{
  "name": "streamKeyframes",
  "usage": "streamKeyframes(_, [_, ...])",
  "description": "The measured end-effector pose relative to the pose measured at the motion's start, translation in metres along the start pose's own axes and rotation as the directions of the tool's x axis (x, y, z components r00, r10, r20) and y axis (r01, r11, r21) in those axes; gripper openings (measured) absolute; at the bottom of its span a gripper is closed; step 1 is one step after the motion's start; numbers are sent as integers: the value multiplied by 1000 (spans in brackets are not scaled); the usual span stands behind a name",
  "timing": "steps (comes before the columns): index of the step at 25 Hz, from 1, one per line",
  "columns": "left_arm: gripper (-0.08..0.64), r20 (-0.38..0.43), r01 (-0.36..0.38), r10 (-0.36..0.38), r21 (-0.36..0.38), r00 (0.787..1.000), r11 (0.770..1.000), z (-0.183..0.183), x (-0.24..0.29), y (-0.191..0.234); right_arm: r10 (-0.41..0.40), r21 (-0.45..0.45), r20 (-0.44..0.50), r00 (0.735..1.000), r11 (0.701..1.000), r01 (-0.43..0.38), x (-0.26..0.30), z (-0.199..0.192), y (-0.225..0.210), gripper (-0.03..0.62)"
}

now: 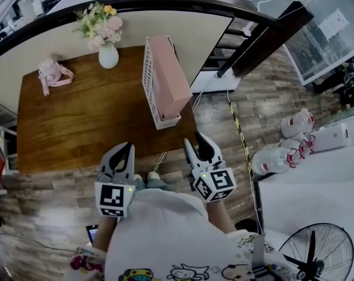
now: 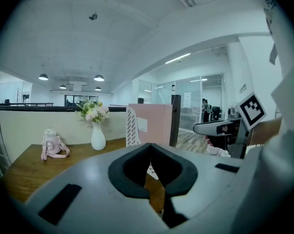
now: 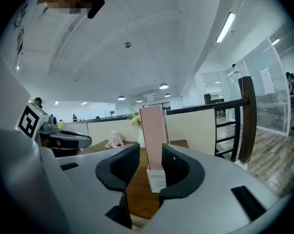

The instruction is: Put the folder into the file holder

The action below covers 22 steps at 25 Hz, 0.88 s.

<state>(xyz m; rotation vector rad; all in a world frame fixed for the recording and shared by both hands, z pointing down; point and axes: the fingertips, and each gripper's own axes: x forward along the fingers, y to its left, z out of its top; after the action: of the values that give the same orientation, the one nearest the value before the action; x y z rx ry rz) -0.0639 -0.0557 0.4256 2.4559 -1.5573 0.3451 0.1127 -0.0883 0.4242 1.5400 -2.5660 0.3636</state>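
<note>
Pink card folder [image 1: 168,78] stands inside white slotted file holder [image 1: 149,78], so left tool [image 1: 129,147] hangs closed, right tool [image 1: 196,140] half-open, both empty.

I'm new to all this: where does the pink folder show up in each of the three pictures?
Head view: pink folder upper centre, upright in the white file holder.
Left gripper view: folder at centre, broad side showing.
Right gripper view: folder at centre, seen edge-on.
Shared landmark: small pink bottle, left of the folder in every view.
</note>
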Motion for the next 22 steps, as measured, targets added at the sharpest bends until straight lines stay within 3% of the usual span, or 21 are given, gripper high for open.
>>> streamKeyframes(10, [5, -52, 52, -52, -7, 997, 999, -12, 5, -18, -2, -3, 34, 999, 1000, 2, -16, 7, -3, 19])
streamKeyframes(22, [5, -80, 56, -58, -29, 995, 998, -22, 3, -20, -11, 42, 20, 1000, 999, 10, -15, -3, -7, 0])
